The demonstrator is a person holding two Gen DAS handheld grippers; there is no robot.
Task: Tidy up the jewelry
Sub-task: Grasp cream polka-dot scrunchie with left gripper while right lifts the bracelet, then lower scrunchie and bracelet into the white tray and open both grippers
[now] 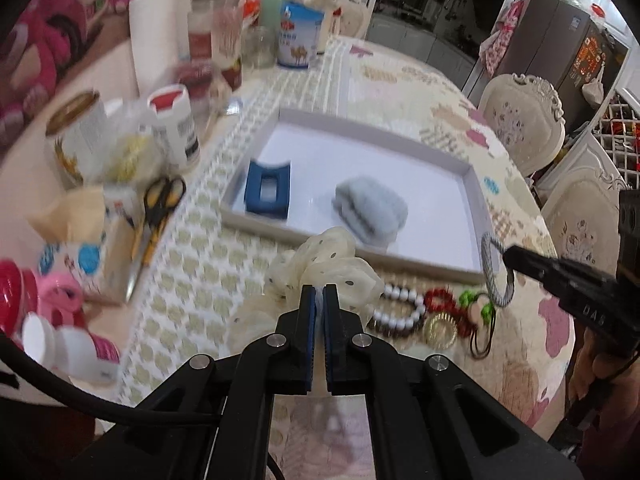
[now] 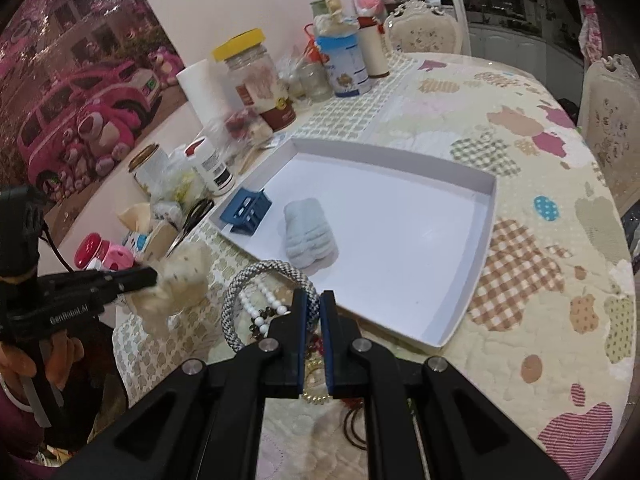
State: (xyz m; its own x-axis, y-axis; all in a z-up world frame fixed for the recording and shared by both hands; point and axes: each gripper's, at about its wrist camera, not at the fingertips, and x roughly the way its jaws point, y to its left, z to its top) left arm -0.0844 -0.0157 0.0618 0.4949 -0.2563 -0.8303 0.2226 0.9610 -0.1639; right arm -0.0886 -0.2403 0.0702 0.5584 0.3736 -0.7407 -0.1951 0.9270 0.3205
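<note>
One white tray [image 2: 486, 216] sits on patchwork tablecloth [image 2: 540, 264].

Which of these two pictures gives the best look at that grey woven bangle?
The right wrist view: the grey woven bangle fills the foreground as a nearly whole ring pinched in the right gripper. The left wrist view shows it small, edge-on, at the side.

My table [image 2: 520, 184] wears a quilted patchwork cloth — on it a white tray [image 2: 486, 216], bead bracelets [image 1: 400, 312] beside its near edge, scissors [image 1: 156, 216], jars and bottles [image 2: 256, 80] crowded along the wall side.
</note>
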